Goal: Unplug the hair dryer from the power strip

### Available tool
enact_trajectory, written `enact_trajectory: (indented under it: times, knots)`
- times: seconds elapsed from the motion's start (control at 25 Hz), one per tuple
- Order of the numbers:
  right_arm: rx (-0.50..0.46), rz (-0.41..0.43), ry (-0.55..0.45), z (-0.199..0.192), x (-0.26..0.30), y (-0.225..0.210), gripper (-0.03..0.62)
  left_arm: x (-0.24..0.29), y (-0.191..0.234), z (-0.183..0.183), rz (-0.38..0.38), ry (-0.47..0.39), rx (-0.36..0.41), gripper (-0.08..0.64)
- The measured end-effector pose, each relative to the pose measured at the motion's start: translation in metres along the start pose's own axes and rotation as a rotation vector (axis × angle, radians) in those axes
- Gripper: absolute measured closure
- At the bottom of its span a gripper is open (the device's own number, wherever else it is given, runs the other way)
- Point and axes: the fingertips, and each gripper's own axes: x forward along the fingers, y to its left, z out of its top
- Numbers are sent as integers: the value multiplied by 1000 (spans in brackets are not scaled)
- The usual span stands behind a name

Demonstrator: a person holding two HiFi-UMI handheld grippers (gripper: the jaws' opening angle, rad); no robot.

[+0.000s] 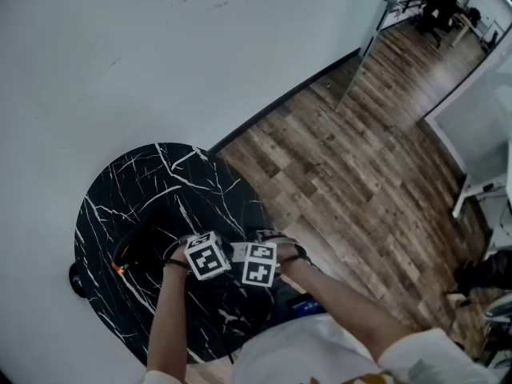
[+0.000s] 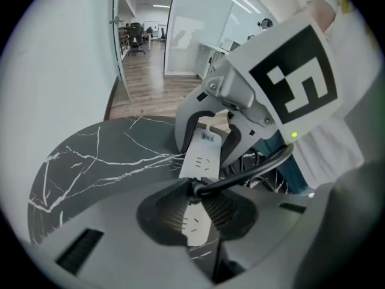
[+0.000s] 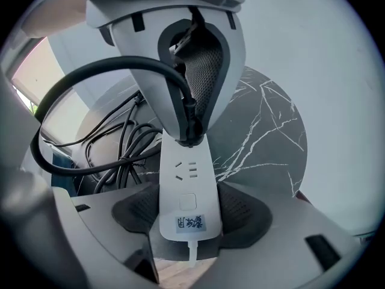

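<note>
Well, nothing's unplugged yet: my left claw [image 2: 194, 206] pinches the black plug [image 2: 195, 188], seemingly seated at the 12 o'clock end of the power strip [image 3: 185, 173], while my right claw [image 3: 187, 214] clamps its 6 o'clock end. Pulling apart remains.

Head view: the table [image 1: 144, 182] sat at 8 o'clock, the floor [image 1: 360, 150] toward 2. Right gripper view: the power strip [image 3: 186, 185] ran from 6 to 12 o'clock. Its near end sat between the jaws of the right gripper [image 3: 189, 214], and the plug [image 3: 189, 134] at its far end sat in the left gripper [image 2: 195, 212]. The cables [image 3: 114, 155] lay at 9 o'clock.
</note>
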Motion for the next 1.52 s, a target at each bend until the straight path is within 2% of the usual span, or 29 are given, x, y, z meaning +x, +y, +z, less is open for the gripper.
enact_trajectory:
  times: [0.12, 0.32, 0.4, 0.48, 0.68, 0.76, 0.92, 1.08, 1.2, 1.28, 1.44, 1.52]
  knots:
    - [-2, 1, 5, 1, -1, 0, 319, -3, 0, -1, 14, 5, -3, 502]
    - [-2, -1, 9, 0, 0, 0, 318, 0, -1, -2, 165, 35, 40, 503]
    - [-6, -3, 12, -1, 1, 1, 319, 1, -2, -3, 198, 31, 37, 505]
    - [-9, -3, 15, -2, 2, 1, 319, 3, -2, -3, 171, 17, 27, 504]
    - [-3, 2, 17, -3, 2, 1, 318, 2, -2, -1, 14, 25, 8, 503]
    - [0, 4, 24, -3, 3, 0, 319, 1, -1, 0, 7, 18, 15, 503]
    - [1, 6, 30, -1, 2, 1, 318, 0, -1, -1, 100, -16, 26, 503]
    - [1, 1, 30, -2, 2, 0, 319, 0, -1, -1, 204, 7, 35, 505]
    - [-3, 0, 29, -1, 3, 1, 319, 0, -1, -2, 239, 8, 33, 505]
    - [-3, -2, 28, -1, 3, 1, 318, 1, -1, -3, 213, 1, 20, 505]
    - [-1, -7, 31, -2, 3, -1, 319, 4, -1, -2, 68, 17, -18, 505]
    - [3, -7, 30, -2, 2, 0, 319, -1, 3, 3, 25, 29, -1, 503]
